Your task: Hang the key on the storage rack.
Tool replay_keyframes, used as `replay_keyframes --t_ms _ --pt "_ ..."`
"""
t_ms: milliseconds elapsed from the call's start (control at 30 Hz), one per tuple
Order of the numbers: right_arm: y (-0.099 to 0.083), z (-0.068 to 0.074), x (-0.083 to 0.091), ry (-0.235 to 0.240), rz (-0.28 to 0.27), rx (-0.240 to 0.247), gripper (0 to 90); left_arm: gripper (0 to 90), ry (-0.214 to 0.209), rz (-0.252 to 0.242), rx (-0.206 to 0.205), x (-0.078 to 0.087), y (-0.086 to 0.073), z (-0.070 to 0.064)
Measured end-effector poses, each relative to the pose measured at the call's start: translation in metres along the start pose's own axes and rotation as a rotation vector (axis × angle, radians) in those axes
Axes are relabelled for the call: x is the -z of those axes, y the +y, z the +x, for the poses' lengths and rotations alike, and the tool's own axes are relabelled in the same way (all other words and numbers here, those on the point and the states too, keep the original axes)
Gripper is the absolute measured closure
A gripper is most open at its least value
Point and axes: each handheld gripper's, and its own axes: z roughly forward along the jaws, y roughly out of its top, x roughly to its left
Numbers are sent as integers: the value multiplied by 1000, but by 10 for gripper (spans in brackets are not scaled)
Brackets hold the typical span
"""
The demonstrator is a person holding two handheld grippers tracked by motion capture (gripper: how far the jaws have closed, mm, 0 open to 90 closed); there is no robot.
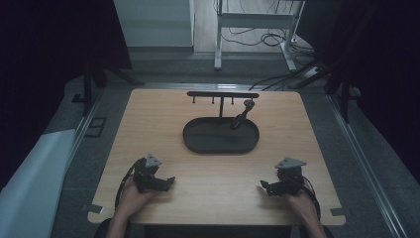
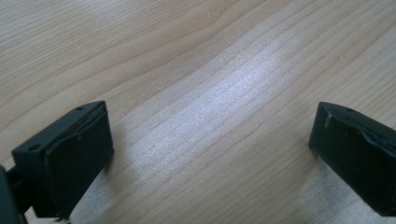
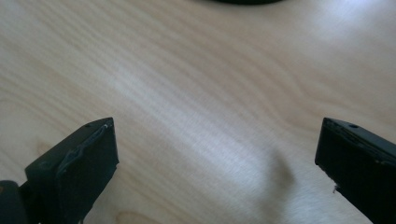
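A black oval tray [image 1: 198, 144] with an upright T-shaped hook rack [image 1: 222, 94] stands at the table's far middle. A small dark object [image 1: 242, 117] hangs from the rack's right end and reaches down toward the tray. My left gripper [image 1: 168, 183] rests near the front left of the table, held by a hand. In the left gripper view its jaws stand wide apart over bare wood, so the left gripper [image 2: 212, 140] is open. My right gripper [image 1: 265, 187] rests near the front right. It is open too, the right gripper [image 3: 217, 149] holding nothing.
The light wooden table [image 1: 218, 198] has tape marks at its front corners. The tray's dark edge [image 3: 245, 1] shows at the top of the right gripper view. A white desk frame [image 1: 257, 22] and cables [image 1: 277, 79] lie on the floor behind the table.
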Motion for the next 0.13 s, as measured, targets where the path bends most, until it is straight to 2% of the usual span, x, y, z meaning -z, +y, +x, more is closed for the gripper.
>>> replay_keyframes --t_ms 133 --pt "1 0 1 -2 -5 12 0 0 -1 0 0 0 0 0"
